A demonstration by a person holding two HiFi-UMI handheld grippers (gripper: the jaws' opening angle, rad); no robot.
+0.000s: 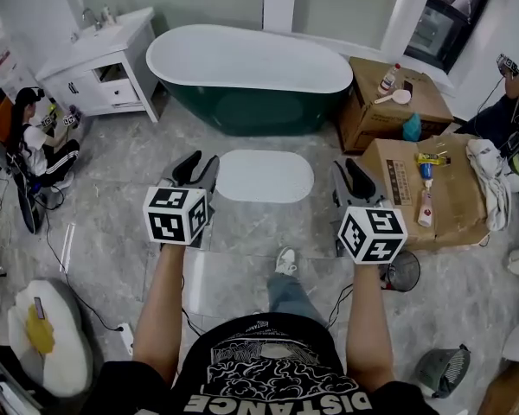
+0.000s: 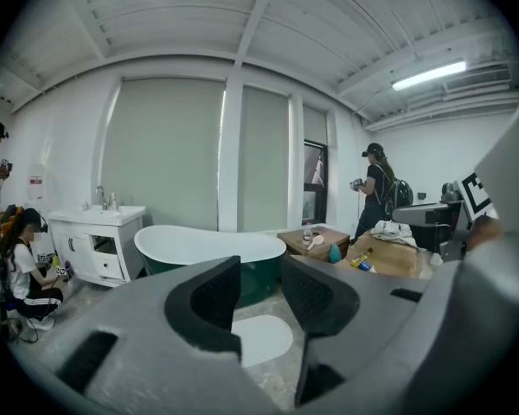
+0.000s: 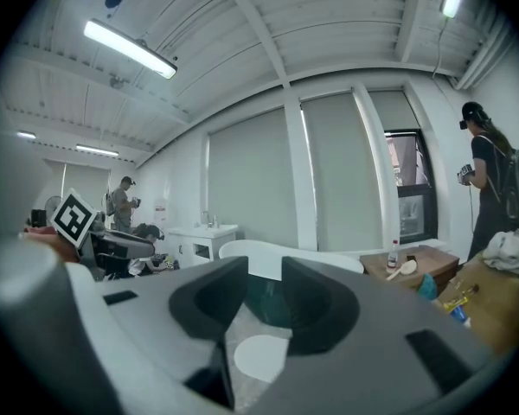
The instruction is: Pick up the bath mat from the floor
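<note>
1. Head view: the marker cubes covered both hands, and the finger gaps were hard to read. The white bath mat (image 1: pixel 265 176) lay flat on the floor (image 1: pixel 112 232) in front of the bathtub (image 1: pixel 249 59). It sat between the left gripper (image 1: pixel 196 164) and the right gripper (image 1: pixel 353 173), touching neither.
2. Left gripper view: fingers (image 2: pixel 212 305) were apart, nothing gripped. The mat (image 2: pixel 261 337) showed through the gap, beyond the tips, its left edge hidden behind a finger.
3. Right gripper view: fingers (image 3: pixel 209 305) were apart and empty. The mat (image 3: pixel 261 355) showed below the gap, its edges partly covered by the fingers.
</note>
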